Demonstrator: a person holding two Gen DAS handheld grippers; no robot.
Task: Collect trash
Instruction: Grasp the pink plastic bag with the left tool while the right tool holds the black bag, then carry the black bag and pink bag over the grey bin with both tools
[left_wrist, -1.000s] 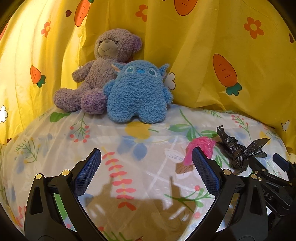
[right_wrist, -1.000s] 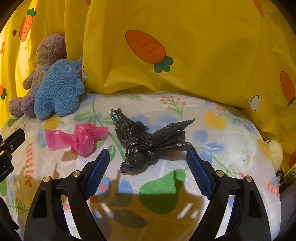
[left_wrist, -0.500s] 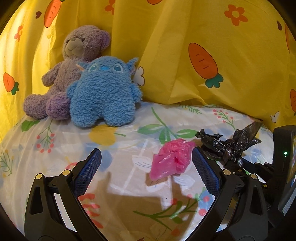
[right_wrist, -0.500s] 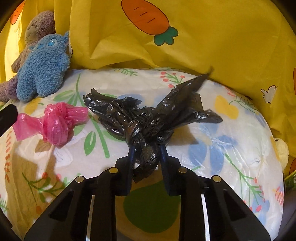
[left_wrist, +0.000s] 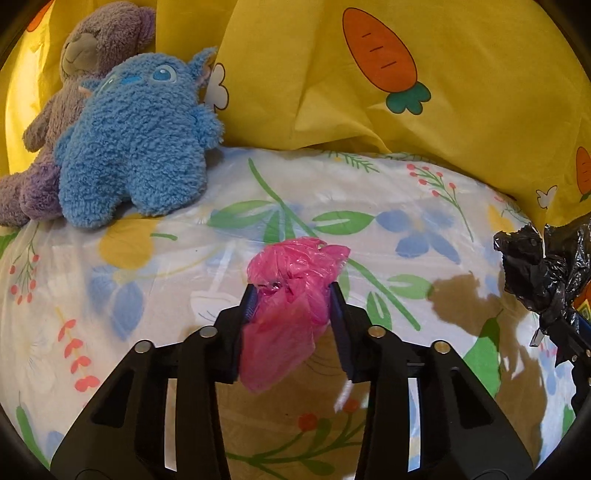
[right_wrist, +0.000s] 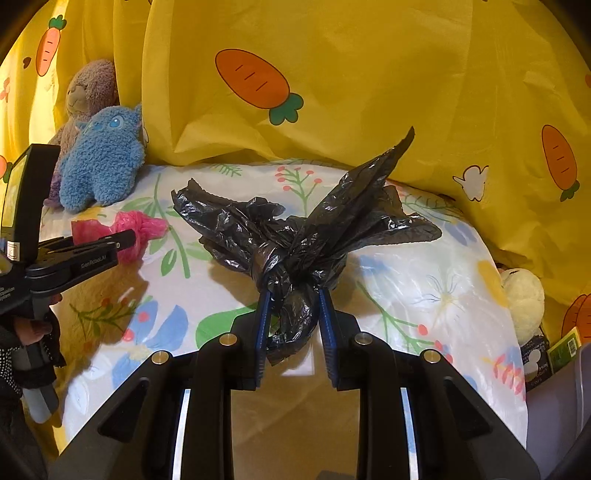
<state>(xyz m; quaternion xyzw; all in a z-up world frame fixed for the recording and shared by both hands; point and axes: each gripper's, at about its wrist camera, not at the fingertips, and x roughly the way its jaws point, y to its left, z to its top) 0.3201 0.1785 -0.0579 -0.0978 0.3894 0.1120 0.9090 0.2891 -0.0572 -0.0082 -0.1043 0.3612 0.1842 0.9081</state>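
Nearest to you, your left gripper (left_wrist: 291, 306) is clamped on the pink plastic bag (left_wrist: 291, 295): both blue-padded fingers (left_wrist: 248, 308) press its sides, a crumpled bunch bulges past the tips, and a loose flap hangs back between the black arms. Your right gripper (right_wrist: 291, 312) is likewise closed, pinching the knotted neck of the black plastic bag (right_wrist: 295, 236); its torn flaps fan out left and right beyond the tips, one pointing up toward the backdrop.

In the right wrist view, your left gripper (right_wrist: 125, 236) appears side-on at the left edge with the pink plastic bag (right_wrist: 144, 227) at its tip. White lettering on its arm seems to read "SenRobo.AI"; the last characters are uncertain. A flat black device (right_wrist: 26, 192) stands upright on its body.

Both bags sit over the floral sheet (left_wrist: 155, 266), white with blue flowers, green leaves and red berries.

Farther back, at the left, a blue plush monster (left_wrist: 136, 136) leans against a purple teddy bear (left_wrist: 92, 48). At the far right edge of the right wrist view lie a cream plush (right_wrist: 524, 299) and dark printed packets (right_wrist: 535, 360) whose text is too small to read. Behind everything hangs the yellow carrot-print cloth (left_wrist: 461, 92).
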